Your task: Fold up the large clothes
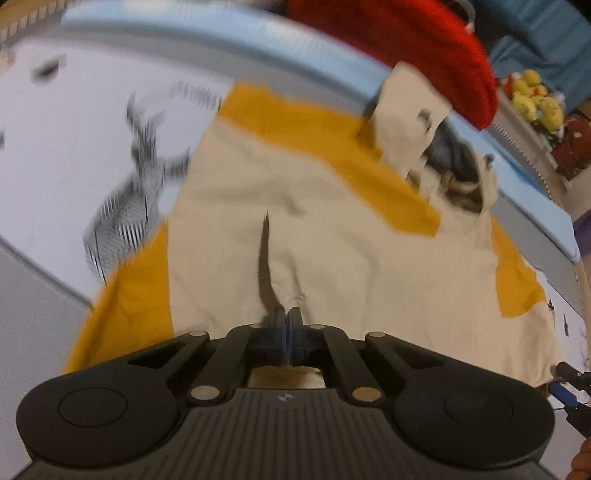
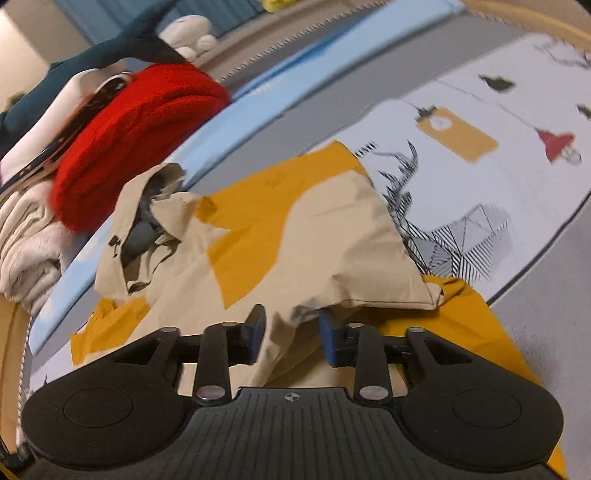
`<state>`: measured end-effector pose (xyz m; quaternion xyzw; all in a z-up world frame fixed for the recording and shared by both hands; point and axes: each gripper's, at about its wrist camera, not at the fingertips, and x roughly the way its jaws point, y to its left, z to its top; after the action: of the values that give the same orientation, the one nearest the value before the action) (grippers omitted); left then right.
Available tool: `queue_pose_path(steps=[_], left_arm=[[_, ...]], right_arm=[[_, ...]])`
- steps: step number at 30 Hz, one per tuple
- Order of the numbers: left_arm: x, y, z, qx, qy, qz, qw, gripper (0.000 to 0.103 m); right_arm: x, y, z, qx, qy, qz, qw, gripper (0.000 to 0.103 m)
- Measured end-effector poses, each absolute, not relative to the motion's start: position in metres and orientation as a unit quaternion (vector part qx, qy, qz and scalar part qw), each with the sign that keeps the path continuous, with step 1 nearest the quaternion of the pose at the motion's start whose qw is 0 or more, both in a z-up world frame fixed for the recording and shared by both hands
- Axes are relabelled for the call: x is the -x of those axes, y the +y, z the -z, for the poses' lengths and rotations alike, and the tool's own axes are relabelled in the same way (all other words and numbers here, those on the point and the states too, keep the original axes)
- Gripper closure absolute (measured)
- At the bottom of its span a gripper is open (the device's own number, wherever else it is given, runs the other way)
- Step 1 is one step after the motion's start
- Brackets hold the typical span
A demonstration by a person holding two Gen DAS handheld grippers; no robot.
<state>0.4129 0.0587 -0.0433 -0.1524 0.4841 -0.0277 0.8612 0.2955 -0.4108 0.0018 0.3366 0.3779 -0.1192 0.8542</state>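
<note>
A large beige and mustard-yellow shirt [image 1: 332, 236] lies spread on a printed bed sheet [image 1: 74, 122], its collar at the far end. My left gripper [image 1: 285, 317] is shut on the shirt's near beige hem. In the right wrist view the same shirt [image 2: 295, 229] is partly folded over, collar at the left. My right gripper [image 2: 291, 332] is open, with a fold of beige cloth hanging loose between its blue pads [image 2: 327, 332]. The right gripper's tip [image 1: 565, 380] shows at the shirt's near right corner in the left wrist view.
A pile of folded clothes with a red knit [image 2: 140, 136] on top sits behind the collar; it also shows in the left wrist view [image 1: 424, 48]. A light blue edge strip [image 1: 184, 33] runs along the far side. Yellow plush toys [image 1: 532, 96] lie beyond.
</note>
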Motion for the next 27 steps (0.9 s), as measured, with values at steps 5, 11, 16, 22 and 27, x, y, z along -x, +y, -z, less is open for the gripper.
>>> queue_pose_path(steps=[5,11,16,22,27], left_arm=[[-0.406,0.079,0.0,0.136,0.382,-0.034,0.913,0.102],[-0.414,0.093,0.018,0.158,0.433,-0.064,0.885,0.084],[-0.419,0.107,0.029,0.202,0.454,-0.054,0.866,0.068],[-0.43,0.115,0.051,0.243,0.487,-0.058,0.837,0.066],[-0.43,0.107,0.042,0.22,0.467,-0.038,0.856,0.103]], right_arm=[[-0.302,-0.415,0.014,-0.381,0.394,0.12,0.828,0.059],[-0.308,-0.409,0.03,-0.391,0.416,0.14,0.809,0.059],[-0.308,-0.417,0.042,-0.41,0.417,0.169,0.793,0.059],[-0.308,-0.417,0.051,-0.409,0.421,0.184,0.789,0.088],[-0.313,-0.416,0.051,-0.4,0.431,0.189,0.787,0.088]])
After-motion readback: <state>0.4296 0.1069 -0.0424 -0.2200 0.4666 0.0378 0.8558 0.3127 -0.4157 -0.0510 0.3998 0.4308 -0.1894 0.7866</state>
